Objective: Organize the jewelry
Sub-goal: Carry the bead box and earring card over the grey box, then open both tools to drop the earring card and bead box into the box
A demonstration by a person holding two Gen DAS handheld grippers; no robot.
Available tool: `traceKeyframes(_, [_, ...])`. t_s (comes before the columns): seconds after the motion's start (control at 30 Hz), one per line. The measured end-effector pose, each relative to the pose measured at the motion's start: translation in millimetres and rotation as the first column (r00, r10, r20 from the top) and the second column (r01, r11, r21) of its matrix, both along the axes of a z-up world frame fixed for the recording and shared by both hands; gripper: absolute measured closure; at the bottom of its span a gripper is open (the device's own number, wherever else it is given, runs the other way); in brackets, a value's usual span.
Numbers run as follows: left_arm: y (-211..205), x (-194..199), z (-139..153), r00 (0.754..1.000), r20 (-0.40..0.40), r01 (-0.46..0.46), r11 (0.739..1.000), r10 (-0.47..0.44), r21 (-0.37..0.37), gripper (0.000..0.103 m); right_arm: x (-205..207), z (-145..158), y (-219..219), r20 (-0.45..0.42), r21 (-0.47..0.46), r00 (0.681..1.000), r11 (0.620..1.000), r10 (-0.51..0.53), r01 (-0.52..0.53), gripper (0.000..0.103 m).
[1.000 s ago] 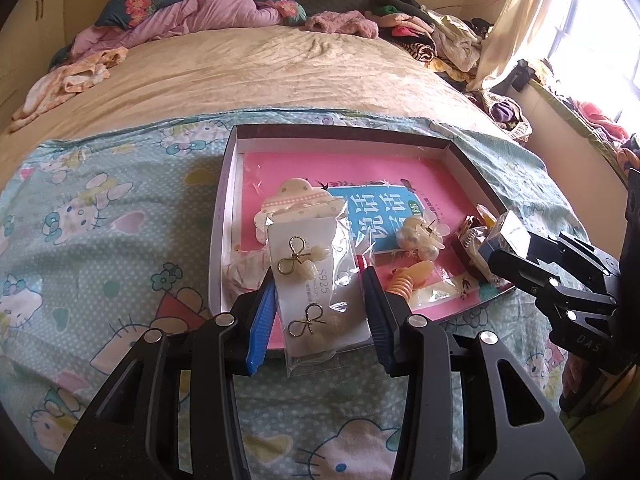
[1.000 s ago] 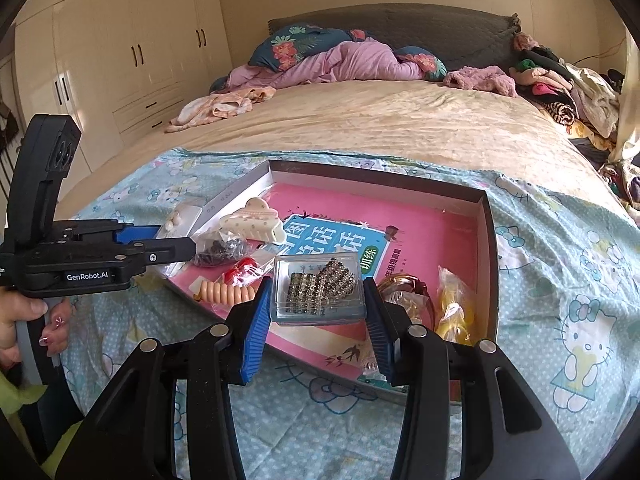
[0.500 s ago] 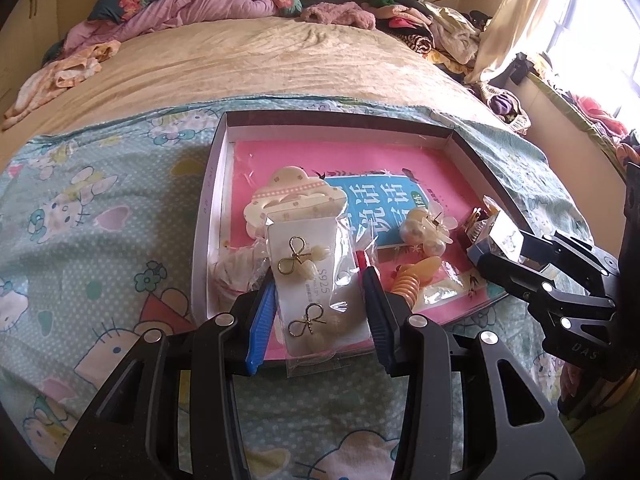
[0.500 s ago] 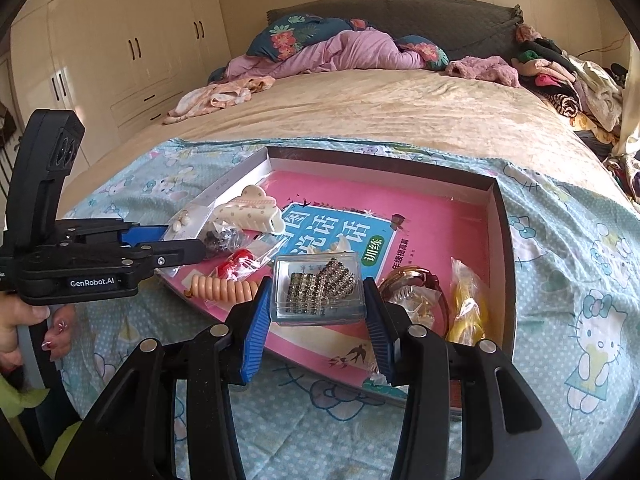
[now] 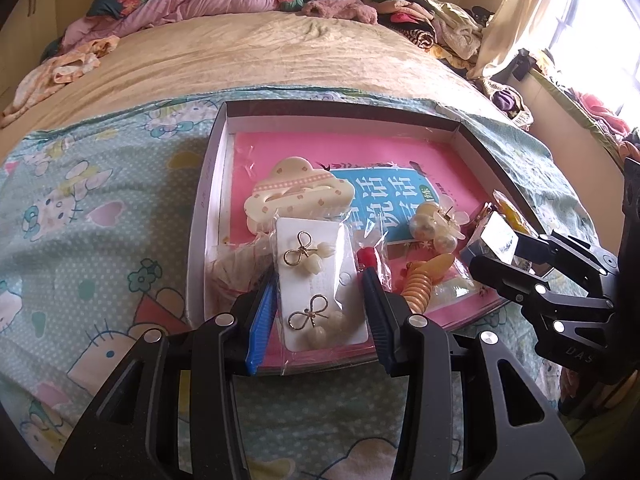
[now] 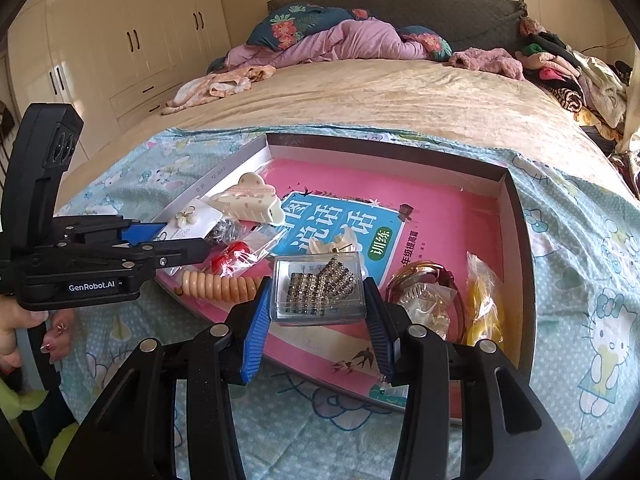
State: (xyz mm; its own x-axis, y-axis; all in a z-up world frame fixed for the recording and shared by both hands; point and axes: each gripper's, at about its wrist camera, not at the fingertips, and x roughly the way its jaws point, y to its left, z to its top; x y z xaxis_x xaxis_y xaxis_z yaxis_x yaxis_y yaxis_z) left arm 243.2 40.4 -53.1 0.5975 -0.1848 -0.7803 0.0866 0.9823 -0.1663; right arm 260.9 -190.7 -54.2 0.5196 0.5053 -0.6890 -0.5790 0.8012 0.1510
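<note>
In the left wrist view, your left gripper (image 5: 320, 300) is clenched on a clear bag holding a white earring card (image 5: 318, 284); both blue pads press the bag's edges, and two bow-shaped earrings with pale beads sit on the card. The card hangs over the near edge of the shallow box (image 5: 208, 184), which lies on the cartoon-print sheet (image 5: 92, 216). At 12 o'clock from the card, a cream hair claw (image 5: 298, 196) rests on the pink book (image 5: 448, 164) lining the box floor. At 2 o'clock lie pearl earrings (image 5: 434, 226); at 3 o'clock, an orange coil hair tie (image 5: 424, 280). Your right gripper (image 5: 496, 248) enters from 3 o'clock, grasping a clear case (image 5: 498, 238). In the right wrist view, that gripper (image 6: 318, 300) grips the clear case (image 6: 318, 288) by its two sides; rows of dark and pale rhinestone pieces show inside. The case hangs above the near part of the box (image 6: 520, 216). At 9 o'clock from it lies the coil hair tie (image 6: 220, 286), with red beads in a bag (image 6: 230, 254) just beyond. At 3 o'clock sit bangles (image 6: 430, 280) and a yellow item in a bag (image 6: 484, 304). The hair claw (image 6: 248, 200) lies at 11 o'clock. Your left gripper (image 6: 184, 240) reaches in from 9 o'clock with the earring card (image 6: 192, 220) in its jaws; your hand (image 6: 24, 328) grips its handle.
</note>
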Motion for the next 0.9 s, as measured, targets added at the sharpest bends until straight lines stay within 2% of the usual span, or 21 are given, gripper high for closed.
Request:
traceKeyframes(0.23, [-0.1, 0.5, -0.1, 1.0, 0.0, 0.0, 1.0, 0.0, 0.002, 0.069, -1.3, -4.8, -1.3, -0.027, 0.004, 1.0, 1.0, -0.008, 0.009, 0.059])
traceKeyframes(0.43, [0.9, -1.3, -0.7, 1.0, -0.001, -0.002, 1.0, 0.002, -0.004, 0.069, -7.3, 0.8, -4.8, -0.018, 0.011, 1.0, 1.0, -0.017, 0.018, 0.043])
traceKeyframes(0.5, [0.5, -1.8, -0.2, 1.0, -0.001, -0.003, 1.0, 0.003, -0.006, 0.069, -10.3, 4.0, -7.6, -0.01, 0.014, 1.0, 1.0, -0.026, 0.026, 0.034])
traceKeyframes(0.6, [-0.5, -3.3, 1.2, 1.0, 0.0, -0.007, 1.0, 0.007, -0.003, 0.069, -16.0, 9.9, -13.2, 0.007, 0.017, 0.999, 0.999, -0.04, 0.04, 0.026])
traceKeyframes(0.7, [-1.4, -5.5, 4.5, 1.0, 0.004, -0.014, 1.0, 0.014, 0.002, 0.065, -21.8, 16.9, -20.0, 0.023, 0.028, 0.998, 0.998, -0.056, 0.056, 0.017])
traceKeyframes(0.8, [-2.0, -9.1, 11.9, 1.0, 0.019, -0.015, 1.0, 0.015, 0.004, 0.059, -28.7, 24.9, -26.6, 0.039, 0.04, 0.997, 0.997, -0.07, 0.068, 0.013])
traceKeyframes(0.9, [-3.4, -14.0, 19.5, 0.999, 0.036, -0.017, 1.0, 0.017, 0.008, 0.058, -36.0, 32.4, -32.3, 0.055, 0.045, 0.996, 0.996, -0.076, 0.073, 0.011])
